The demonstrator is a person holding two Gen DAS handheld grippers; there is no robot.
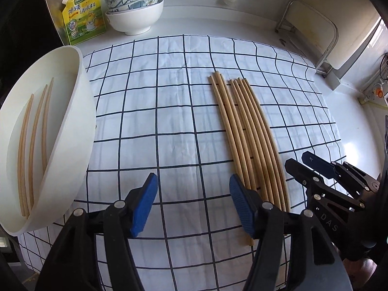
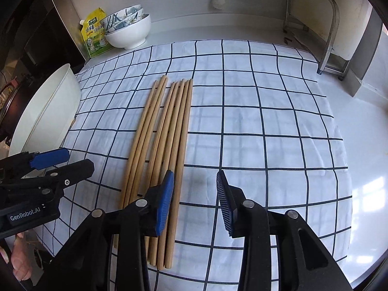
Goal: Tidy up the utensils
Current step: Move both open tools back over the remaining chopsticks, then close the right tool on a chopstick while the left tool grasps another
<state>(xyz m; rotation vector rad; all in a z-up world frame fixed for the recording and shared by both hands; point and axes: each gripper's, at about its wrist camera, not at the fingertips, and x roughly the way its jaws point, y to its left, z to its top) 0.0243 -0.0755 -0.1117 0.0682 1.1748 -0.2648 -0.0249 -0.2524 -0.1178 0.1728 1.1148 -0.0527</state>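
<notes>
Several wooden chopsticks [image 1: 245, 131] [image 2: 165, 131] lie side by side on a white cloth with dark checks [image 1: 157, 111] [image 2: 254, 121]. A white tub [image 1: 84, 101] [image 2: 55, 101] stands at the left, with three chopsticks [image 1: 34, 133] inside it. My left gripper [image 1: 194, 194] [image 2: 70, 162] is open above bare cloth, its right finger over the bundle's left edge. My right gripper [image 2: 195, 189] [image 1: 303, 163] is open with only cloth between its blue pads. Its left finger [image 2: 165, 206] covers the near ends of the rightmost chopsticks.
Stacked bowls [image 1: 135, 9] [image 2: 126, 29] and a yellow seasoning pouch [image 1: 82, 14] [image 2: 93, 34] stand at the back left by the wall. A metal rack [image 1: 315, 36] [image 2: 322, 31] sits at the back right. A person's fingers [image 2: 19, 262] hold the left gripper.
</notes>
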